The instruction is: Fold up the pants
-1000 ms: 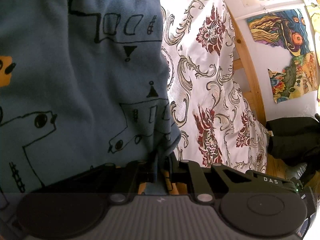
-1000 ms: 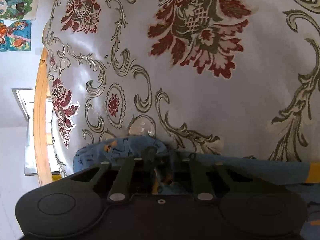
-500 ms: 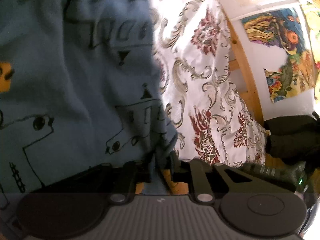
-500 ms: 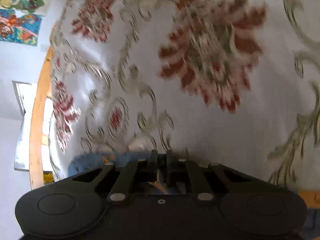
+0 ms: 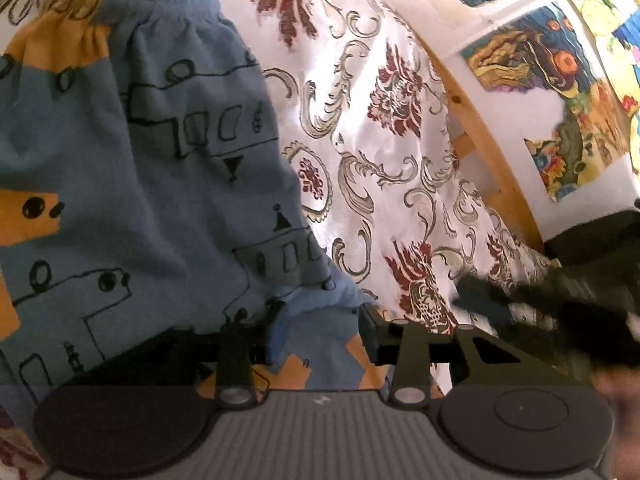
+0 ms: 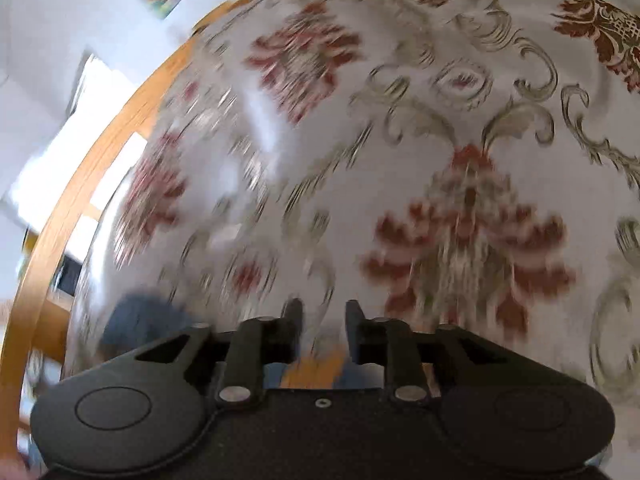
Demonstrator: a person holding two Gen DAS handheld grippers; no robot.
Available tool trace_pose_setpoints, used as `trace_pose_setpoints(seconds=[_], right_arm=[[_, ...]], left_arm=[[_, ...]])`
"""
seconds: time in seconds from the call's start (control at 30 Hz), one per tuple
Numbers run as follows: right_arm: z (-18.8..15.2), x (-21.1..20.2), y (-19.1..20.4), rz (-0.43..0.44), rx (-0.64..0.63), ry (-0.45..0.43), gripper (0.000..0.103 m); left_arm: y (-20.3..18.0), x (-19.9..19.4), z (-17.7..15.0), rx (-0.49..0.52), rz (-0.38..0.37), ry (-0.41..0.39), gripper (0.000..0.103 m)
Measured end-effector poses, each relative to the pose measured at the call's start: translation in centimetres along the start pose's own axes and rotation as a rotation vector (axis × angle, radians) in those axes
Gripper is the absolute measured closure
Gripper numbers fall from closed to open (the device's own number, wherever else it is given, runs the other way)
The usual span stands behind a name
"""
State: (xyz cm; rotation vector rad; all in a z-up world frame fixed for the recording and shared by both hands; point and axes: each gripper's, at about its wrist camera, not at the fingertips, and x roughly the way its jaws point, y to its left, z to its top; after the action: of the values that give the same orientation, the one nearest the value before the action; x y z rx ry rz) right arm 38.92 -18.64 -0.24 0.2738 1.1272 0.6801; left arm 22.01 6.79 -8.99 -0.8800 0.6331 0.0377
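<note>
Blue pants (image 5: pixel 132 168) with black line drawings and orange patches lie on the floral cloth, filling the left half of the left wrist view; the gathered waistband is at the top. My left gripper (image 5: pixel 320 332) stands open at the pants' near edge, with blue fabric lying loose between its fingers. In the blurred right wrist view my right gripper (image 6: pixel 320 316) is open over the cloth, nothing held; a strip of the pants (image 6: pixel 316 372) shows just under its fingers and a blue corner (image 6: pixel 140 316) at the lower left.
A white cloth (image 5: pixel 400 160) with red and gold floral pattern covers the surface, edged by a wooden frame (image 5: pixel 492 168). Colourful pictures (image 5: pixel 560 92) hang on the white wall. The other gripper, a dark blurred shape (image 5: pixel 560 312), is at the right.
Both grippers have opened and let go of the pants. The right gripper is swinging away fast over the cloth. The pants now lie flatter, with the waistband in view.
</note>
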Motion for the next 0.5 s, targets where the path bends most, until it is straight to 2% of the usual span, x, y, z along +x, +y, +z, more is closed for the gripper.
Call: trace_pose_setpoints(seconds=[0.07, 0.1, 0.13, 0.17, 0.2, 0.23, 0.3, 0.43, 0.47, 0.5], right_arm=[[-2.9, -1.5, 0.0, 0.01, 0.019, 0.017, 0.063], [-4.4, -2.2, -0.1, 0.006, 0.029, 0.015, 0.056], [-6.1, -2.9, -0.3, -0.006, 0.038, 0.007, 0.04], [-7.8, -3.5, -0.5, -0.025, 0.05, -0.003, 0.03], [-9.4, -4.1, -0.9, -0.038, 0.07, -0.013, 0.015], [-11.1, -4.7, -1.5, -0.046, 0.1, -0.025, 0.013], [-14.1, -6.1, -3.1, -0.084, 0.157, -0.048, 0.012], [-18.0, -9.8, -5.7, -0.242, 0.147, -0.137, 0.01], [-18.7, -10.9, -5.8, -0.312, 0.119, -0.152, 0.008], [-19.3, -11.8, -5.8, -0.397, 0.083, -0.167, 0.0]], left_arm=[[0.0, -0.2, 0.0, 0.001, 0.011, -0.009, 0.056], [-0.1, -0.2, -0.1, 0.006, 0.016, -0.014, 0.052], [-0.4, -0.2, -0.1, 0.016, 0.019, -0.02, 0.044], [-0.7, -0.2, -0.2, 0.029, 0.015, -0.017, 0.038], [-1.2, 0.0, -0.3, 0.058, 0.009, -0.005, 0.025], [-1.9, 0.2, -0.4, 0.105, 0.008, 0.011, 0.015], [-3.1, 0.1, -1.2, 0.192, 0.038, 0.022, 0.007], [-4.2, -0.2, -3.2, 0.298, 0.105, 0.005, 0.004], [-4.6, -0.4, -3.8, 0.339, 0.126, 0.008, 0.003], [-5.2, -0.3, -4.3, 0.39, 0.155, 0.017, 0.001]])
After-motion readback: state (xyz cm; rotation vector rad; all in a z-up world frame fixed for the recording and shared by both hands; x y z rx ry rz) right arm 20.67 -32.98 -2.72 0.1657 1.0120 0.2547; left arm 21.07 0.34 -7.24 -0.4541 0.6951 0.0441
